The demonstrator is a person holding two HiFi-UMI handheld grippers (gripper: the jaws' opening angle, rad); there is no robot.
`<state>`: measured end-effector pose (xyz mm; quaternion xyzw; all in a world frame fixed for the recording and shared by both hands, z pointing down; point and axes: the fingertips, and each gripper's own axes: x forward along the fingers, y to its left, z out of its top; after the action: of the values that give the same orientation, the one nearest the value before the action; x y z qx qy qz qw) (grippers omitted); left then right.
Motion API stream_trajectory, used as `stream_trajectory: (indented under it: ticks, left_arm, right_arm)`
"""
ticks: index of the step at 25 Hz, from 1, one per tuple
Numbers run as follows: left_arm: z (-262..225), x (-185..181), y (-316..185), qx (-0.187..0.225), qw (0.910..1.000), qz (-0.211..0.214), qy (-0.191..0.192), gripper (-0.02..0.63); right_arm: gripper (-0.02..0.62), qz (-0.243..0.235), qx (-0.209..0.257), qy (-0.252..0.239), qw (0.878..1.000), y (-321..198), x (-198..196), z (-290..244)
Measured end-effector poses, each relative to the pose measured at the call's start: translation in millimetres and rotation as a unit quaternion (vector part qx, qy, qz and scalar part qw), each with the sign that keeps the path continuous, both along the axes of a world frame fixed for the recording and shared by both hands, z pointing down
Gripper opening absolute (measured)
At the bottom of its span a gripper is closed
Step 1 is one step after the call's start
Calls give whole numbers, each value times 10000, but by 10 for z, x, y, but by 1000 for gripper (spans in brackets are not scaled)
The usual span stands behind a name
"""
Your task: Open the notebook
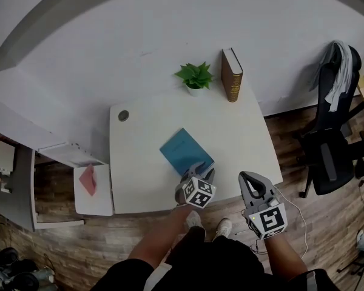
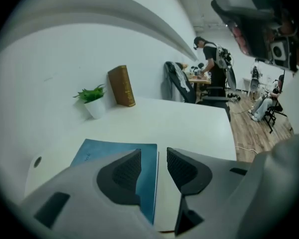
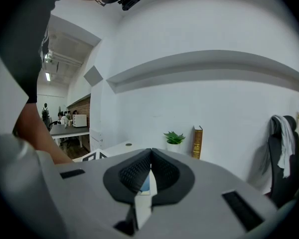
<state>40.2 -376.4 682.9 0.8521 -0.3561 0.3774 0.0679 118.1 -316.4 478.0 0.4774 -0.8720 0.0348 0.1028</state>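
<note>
A closed blue notebook (image 1: 183,149) lies flat on the white table (image 1: 242,132), toward its front edge. My left gripper (image 1: 200,170) hangs over the notebook's near corner, open, jaws apart with nothing pressed between them. In the left gripper view the notebook (image 2: 97,151) lies under the left gripper (image 2: 153,156), and its right edge runs through the gap between the jaws. My right gripper (image 1: 250,177) is shut and empty at the table's front right edge. Through the right gripper (image 3: 150,153) a sliver of the notebook (image 3: 145,183) shows.
A potted plant (image 1: 195,77) and an upright brown book (image 1: 232,74) stand at the table's back edge by the wall. A black office chair (image 1: 333,144) with cloth over it stands to the right. A white drawer unit (image 1: 94,193) sits left of the table.
</note>
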Motion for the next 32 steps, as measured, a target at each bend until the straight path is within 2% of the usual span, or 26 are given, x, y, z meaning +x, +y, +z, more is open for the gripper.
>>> stream_trajectory:
  ticks: [3,9,17,20,24,27,32]
  left_arm:
    - [182,4,-111,-120,9995,-17,-302,153]
    - [417,98,-219,-361,9970,199,-653,153]
    - [448,122,-221,-366,9940,268,-1000,149]
    - [450,138,-205,-345,9928,274,-1115,114]
    - [416,184,-201,-422,9943,345,-916,72]
    - [330,173,-166,-321,9971,263,-646,28]
    - [-62,75,-142,52,9997,-136,205,14]
  right_arm:
    - [3,91,-71,-40,9999,4,65,31]
    - [3,205,-27,46,9998,8,277,14]
    - [3,248,42,54,9997,-19,394,-17]
    - [3,203,35,51,9998,-9,373,-14]
    - [3,135,47,42,9999,-21,321,-26]
    - [3,59,60,26,10000,-11,254,-37]
    - [3,-64,83,-17,9999,12,160,-66]
